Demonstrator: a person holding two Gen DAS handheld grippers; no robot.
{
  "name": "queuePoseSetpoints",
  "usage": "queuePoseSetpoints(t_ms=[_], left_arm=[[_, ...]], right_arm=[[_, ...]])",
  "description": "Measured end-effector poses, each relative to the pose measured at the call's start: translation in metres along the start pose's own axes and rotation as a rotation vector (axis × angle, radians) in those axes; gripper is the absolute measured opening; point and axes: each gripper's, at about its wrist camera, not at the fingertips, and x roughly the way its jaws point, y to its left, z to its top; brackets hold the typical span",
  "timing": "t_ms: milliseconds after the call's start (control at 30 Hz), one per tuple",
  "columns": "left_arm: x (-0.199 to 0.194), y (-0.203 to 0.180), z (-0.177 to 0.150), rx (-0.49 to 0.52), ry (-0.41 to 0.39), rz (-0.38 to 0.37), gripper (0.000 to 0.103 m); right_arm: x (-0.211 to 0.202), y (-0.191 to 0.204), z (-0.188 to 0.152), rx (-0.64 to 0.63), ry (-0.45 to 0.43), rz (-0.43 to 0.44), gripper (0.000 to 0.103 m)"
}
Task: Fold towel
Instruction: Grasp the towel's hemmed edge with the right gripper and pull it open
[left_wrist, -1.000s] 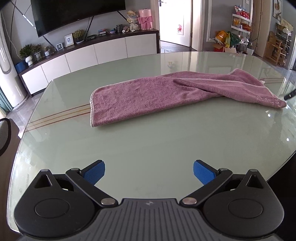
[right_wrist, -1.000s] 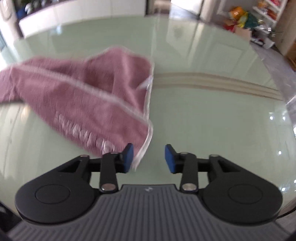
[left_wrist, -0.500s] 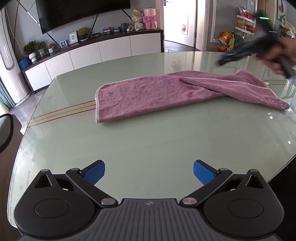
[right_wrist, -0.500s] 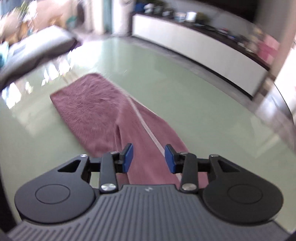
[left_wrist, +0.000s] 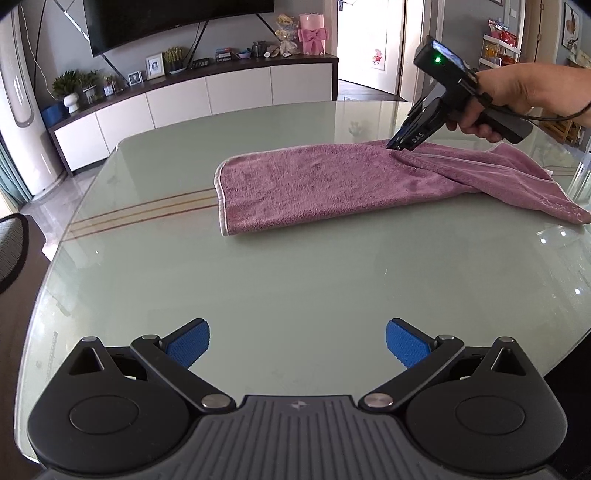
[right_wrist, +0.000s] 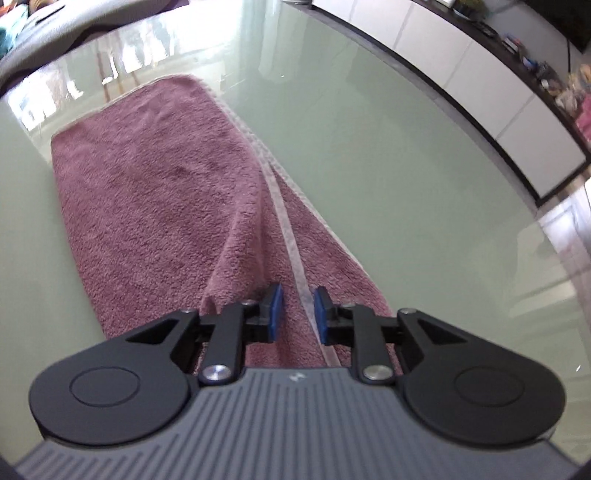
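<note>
A mauve towel (left_wrist: 332, 184) lies half-folded and twisted across the far side of a glass bench (left_wrist: 295, 288). The right gripper (right_wrist: 297, 314) angles down over its raised seam, jaws closing around the fabric, likely to straighten it. The left gripper (left_wrist: 297, 343) waits nearer, jaws wide and empty.
</note>
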Motion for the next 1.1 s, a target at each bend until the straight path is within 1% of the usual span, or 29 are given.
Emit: queuePoseSetpoints(t_ms=[33, 67, 100, 133, 167, 200, 300, 400, 500, 600, 700, 733, 800, 900, 967, 1000, 1033, 1067, 1100], left_arm=[[0.001, -0.001, 0.000, 0.001, 0.002, -0.001, 0.102], [0.001, -0.002, 0.000, 0.002, 0.002, -0.002, 0.102], [0.001, -0.004, 0.000, 0.003, 0.002, -0.002, 0.102], [0.001, -0.005, 0.000, 0.003, 0.002, -0.002, 0.102], [0.000, -0.006, -0.001, 0.004, 0.002, -0.003, 0.102], [0.000, -0.006, -0.001, 0.006, 0.001, -0.002, 0.102], [-0.004, -0.008, -0.003, 0.009, -0.004, 0.009, 0.102], [-0.008, -0.008, -0.004, 0.009, -0.005, 0.014, 0.102], [-0.010, -0.007, -0.004, 0.009, -0.008, 0.018, 0.102], [-0.012, -0.008, -0.003, 0.011, -0.019, 0.018, 0.102], [-0.016, -0.004, -0.005, 0.002, -0.026, 0.021, 0.102], [-0.017, -0.003, -0.007, -0.001, -0.026, 0.023, 0.102], [-0.019, 0.001, -0.011, -0.007, -0.024, 0.029, 0.102], [-0.021, 0.009, -0.018, -0.015, -0.015, 0.041, 0.102], [-0.024, 0.014, -0.023, -0.021, -0.011, 0.054, 0.102], [-0.026, 0.016, -0.025, -0.022, -0.014, 0.059, 0.102], [-0.028, 0.018, -0.026, -0.024, -0.016, 0.064, 0.102], [-0.030, 0.020, -0.027, -0.025, -0.018, 0.069, 0.102], [-0.032, 0.021, -0.029, -0.027, -0.020, 0.073, 0.102]], right_arm=[[-0.001, 0.001, 0.000, 0.000, 0.002, -0.008, 0.026], [-0.001, 0.001, 0.000, 0.001, 0.006, -0.015, 0.027], [-0.001, 0.002, 0.002, 0.017, 0.020, -0.012, 0.024], [-0.001, 0.000, 0.003, 0.031, 0.028, 0.008, 0.014], [-0.004, -0.002, 0.003, 0.039, 0.033, 0.024, 0.010], [-0.004, 0.000, 0.003, 0.040, 0.034, 0.035, 0.009], [-0.012, 0.005, 0.000, 0.025, 0.017, 0.013, 0.008], [-0.029, 0.010, -0.004, 0.007, -0.035, 0.000, 0.007], [-0.063, 0.028, -0.008, -0.045, -0.129, 0.008, 0.007], [-0.119, 0.067, -0.024, -0.126, -0.253, 0.052, 0.007], [-0.150, 0.105, -0.048, -0.221, -0.275, 0.112, 0.007], [-0.158, 0.133, -0.065, -0.286, -0.258, 0.162, 0.007], [-0.155, 0.173, -0.095, -0.382, -0.178, 0.230, 0.007], [-0.140, 0.196, -0.118, -0.423, -0.086, 0.248, 0.008], [-0.131, 0.211, -0.134, -0.430, -0.067, 0.261, 0.009], [-0.133, 0.210, -0.132, -0.401, -0.090, 0.273, 0.009], [-0.136, 0.210, -0.131, -0.372, -0.115, 0.285, 0.018], [-0.144, 0.205, -0.129, -0.340, -0.151, 0.291, 0.035], [-0.152, 0.202, -0.128, -0.308, -0.189, 0.299, 0.040]])
